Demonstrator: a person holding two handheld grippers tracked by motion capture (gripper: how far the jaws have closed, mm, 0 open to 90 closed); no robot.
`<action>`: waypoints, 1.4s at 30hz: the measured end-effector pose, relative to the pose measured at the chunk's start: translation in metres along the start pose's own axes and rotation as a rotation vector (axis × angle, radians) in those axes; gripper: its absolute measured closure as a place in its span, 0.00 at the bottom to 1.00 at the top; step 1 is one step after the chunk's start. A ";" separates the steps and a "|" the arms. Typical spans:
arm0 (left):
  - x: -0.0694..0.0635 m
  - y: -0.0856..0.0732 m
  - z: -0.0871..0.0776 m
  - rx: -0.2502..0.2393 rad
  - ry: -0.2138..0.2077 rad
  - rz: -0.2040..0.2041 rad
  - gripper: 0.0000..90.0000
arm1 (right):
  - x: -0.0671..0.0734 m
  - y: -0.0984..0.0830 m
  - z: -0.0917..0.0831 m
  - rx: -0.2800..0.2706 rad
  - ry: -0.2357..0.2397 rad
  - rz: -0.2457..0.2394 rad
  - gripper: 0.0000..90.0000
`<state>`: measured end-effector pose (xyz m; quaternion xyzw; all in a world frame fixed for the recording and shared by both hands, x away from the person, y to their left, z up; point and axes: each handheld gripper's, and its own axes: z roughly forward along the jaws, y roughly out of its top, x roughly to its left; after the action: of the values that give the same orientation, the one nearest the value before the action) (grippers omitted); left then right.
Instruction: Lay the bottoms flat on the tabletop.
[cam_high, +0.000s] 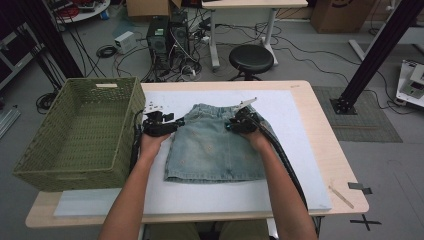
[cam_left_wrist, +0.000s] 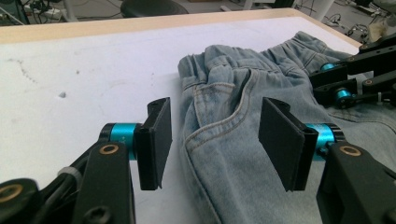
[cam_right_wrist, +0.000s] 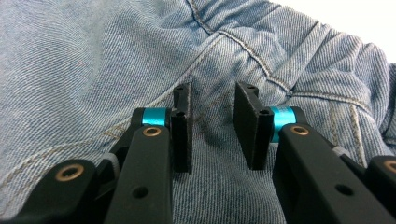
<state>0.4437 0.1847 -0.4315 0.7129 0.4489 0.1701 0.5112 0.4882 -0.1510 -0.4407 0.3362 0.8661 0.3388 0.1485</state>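
The denim skirt (cam_high: 215, 145) lies flat on the white mat (cam_high: 300, 150) in the middle of the tabletop (cam_high: 330, 145), waistband away from the person. The left gripper (cam_left_wrist: 212, 140) is at the skirt's left waist corner, its fingers (cam_left_wrist: 156, 140) wide apart and holding nothing. The right gripper (cam_right_wrist: 212, 128) hovers over the denim near the right side; its fingers (cam_right_wrist: 250, 126) have a narrow gap and grip nothing. A green basket (cam_high: 75, 135) stands at the left.

Soft, even light from overhead falls on the bench (cam_high: 310, 150), casting only faint shadows under the forearms, while the floor beyond its far edge lies dimmer. In both gripper views the near black tongs are slightly soft and the white mat (cam_left_wrist: 70, 84) glares pale. The high view is small and mildly grainy.
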 end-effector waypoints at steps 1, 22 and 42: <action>0.001 -0.001 0.000 0.005 0.000 -0.005 0.49 | 0.000 0.000 -0.001 -0.001 -0.001 0.007 0.76; -0.008 -0.021 0.004 0.232 0.004 0.004 0.53 | -0.045 -0.077 -0.077 0.006 -0.181 0.185 0.75; -0.015 -0.027 -0.004 0.178 0.041 0.025 0.94 | -0.038 -0.078 -0.073 0.074 -0.345 0.119 0.98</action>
<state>0.4207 0.1770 -0.4503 0.7574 0.4638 0.1505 0.4342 0.4425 -0.2550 -0.4405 0.4450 0.8182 0.2523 0.2623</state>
